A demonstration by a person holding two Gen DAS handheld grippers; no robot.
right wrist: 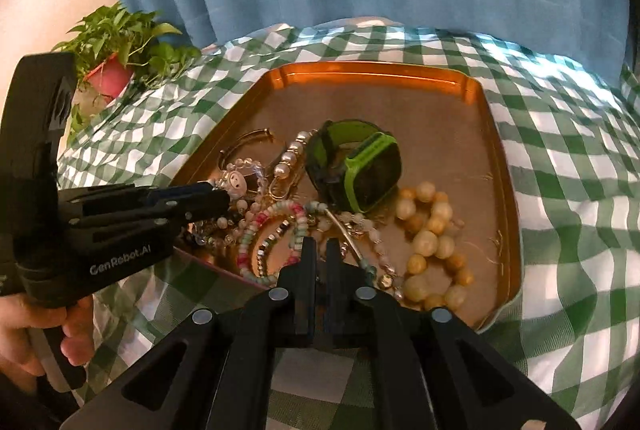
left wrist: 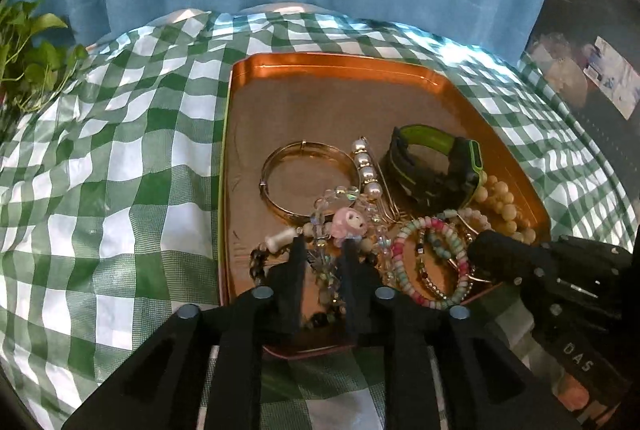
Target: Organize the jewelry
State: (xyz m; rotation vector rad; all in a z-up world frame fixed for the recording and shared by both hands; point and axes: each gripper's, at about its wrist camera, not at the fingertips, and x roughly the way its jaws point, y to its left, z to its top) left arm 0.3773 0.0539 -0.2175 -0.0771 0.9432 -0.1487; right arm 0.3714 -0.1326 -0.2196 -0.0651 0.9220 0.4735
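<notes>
Left gripper (left wrist: 322, 244) fingers part-open astride clear crystal-bead bracelet (left wrist: 340, 196) in copper metal tray (left wrist: 340, 70); right gripper (right wrist: 320, 250) fingers nearly together, empty. Lift slowly; strands look tangled.

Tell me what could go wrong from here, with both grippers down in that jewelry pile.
Tangling: the left gripper straddles the clear bead strand beside the pink charm, which overlaps other pieces, so a lift may drag neighbours. The right gripper sits nearly closed over the pastel bracelet, close to the left; they could collide.
</notes>
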